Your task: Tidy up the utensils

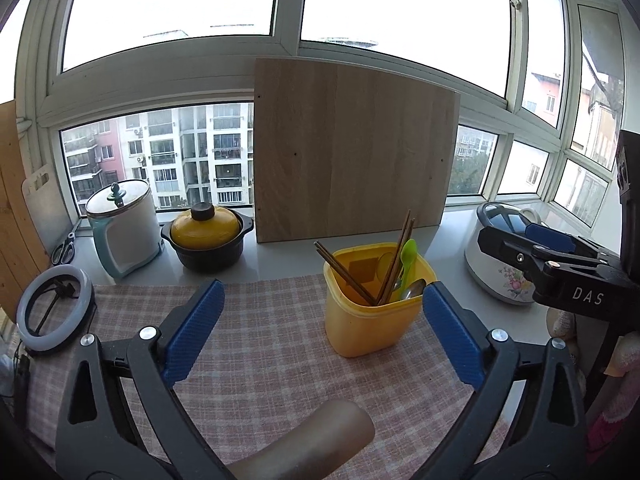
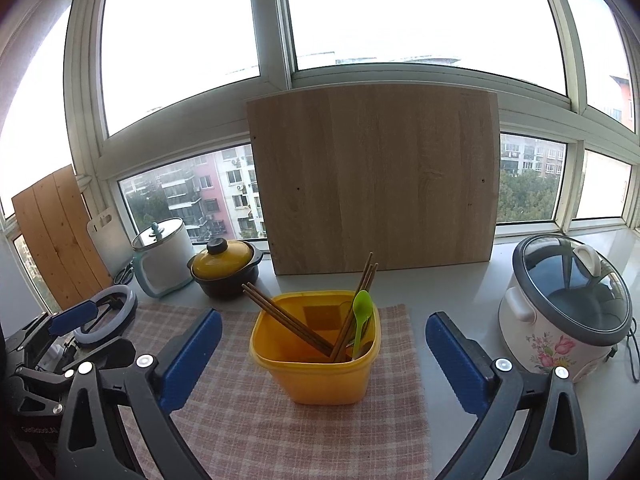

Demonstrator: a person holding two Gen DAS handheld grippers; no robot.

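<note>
A yellow plastic holder (image 1: 370,316) (image 2: 316,364) stands on the pink checked cloth (image 1: 260,360) (image 2: 280,428). Inside it lean brown chopsticks (image 1: 394,262) (image 2: 358,300), a green plastic spoon (image 1: 407,262) (image 2: 360,316) and a metal spoon (image 1: 414,289). My left gripper (image 1: 323,298) is open, nothing between its blue pads, and the holder sits just ahead near its right finger. My right gripper (image 2: 323,326) is open too, its fingers wide on either side of the holder and short of it, touching nothing. Each gripper shows at the edge of the other's view.
A wooden board (image 1: 348,152) (image 2: 376,184) leans on the window behind the holder. A white kettle (image 1: 122,228), a yellow-lidded black pot (image 1: 208,240), scissors (image 1: 64,250) and a ring light (image 1: 56,312) stand left. A flowered rice cooker (image 2: 568,308) stands right. A person's thumb (image 1: 312,440) shows low.
</note>
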